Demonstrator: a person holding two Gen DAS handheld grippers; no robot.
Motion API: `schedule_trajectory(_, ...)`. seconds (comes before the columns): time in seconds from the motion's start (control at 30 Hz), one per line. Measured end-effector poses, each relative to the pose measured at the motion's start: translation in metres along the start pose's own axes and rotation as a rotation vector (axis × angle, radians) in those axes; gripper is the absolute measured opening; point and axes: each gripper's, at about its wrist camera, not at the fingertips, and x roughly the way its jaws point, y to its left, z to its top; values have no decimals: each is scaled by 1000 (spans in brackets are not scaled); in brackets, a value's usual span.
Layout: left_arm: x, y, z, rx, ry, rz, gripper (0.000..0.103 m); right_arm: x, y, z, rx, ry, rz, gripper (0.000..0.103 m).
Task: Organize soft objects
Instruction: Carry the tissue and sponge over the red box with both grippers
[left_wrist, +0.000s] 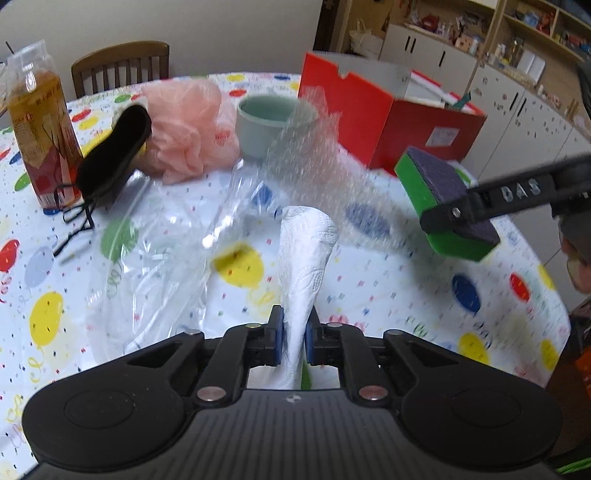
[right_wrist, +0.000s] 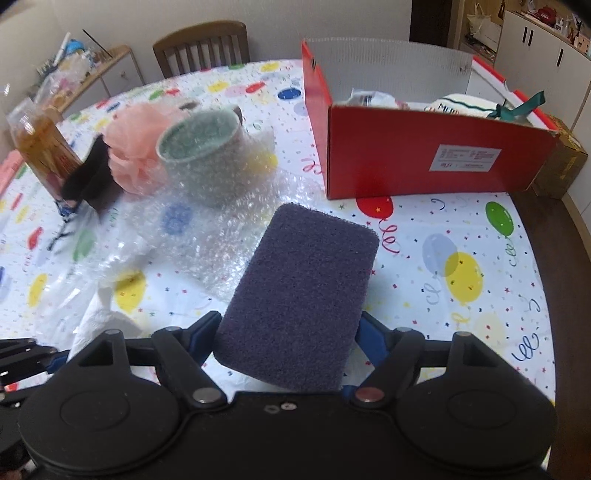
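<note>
While the round surface (right_wrist: 424, 280) under its balloon-print cloth fills both views, the open red cardboard box (right_wrist: 424, 158) stands well ahead and right of the right gripper (right_wrist: 286, 343) and already holds some white items. A crumpled clear bubble-wrap sheet (left_wrist: 306, 158) rises just ahead of the left gripper (left_wrist: 294, 338), veiling a pale green cup (left_wrist: 266, 125); a peach mesh bath pouf (left_wrist: 188, 125) lies ahead-left beside a black soft insole-like piece (left_wrist: 114, 151). The right jaws are closed across the near end of a green rectangular sponge with a purple scouring face (right_wrist: 303, 291), its long axis running straight out from them, scourer up; it looks light and springy, best pinched across its narrow sides. The left jaws are nearly closed on a white embossed paper towel (left_wrist: 306, 266), limp and tearable, trailing forward from them.
</note>
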Motion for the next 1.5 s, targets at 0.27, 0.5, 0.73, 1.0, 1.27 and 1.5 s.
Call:
schedule_trajectory(0.27,-21,-17,44,-25,-48,-18,11,-42,-16,10,-20,-58,38,77)
schedule_trajectory(0.5,-32,-44,86,19,-80,3,11,-72,-32,27,-55,-111,53,77)
schedule_trajectory(0.73,-35,-70,131,52,-131,15,11,-94,-55,51,-78,-180,62,77)
schedule_trajectory(1.0,-23,-106,177,96,-160,40,11,-104,-92,77,-84,-237,56,77)
schedule_trajectory(1.27,7,-136,216,114,-155,57,11,-100,-129,106,-96,-261,40,77)
schedule_trajectory(1.5,45,-152,245,94,-123,81,11,-84,-163,131,-98,-257,36,77)
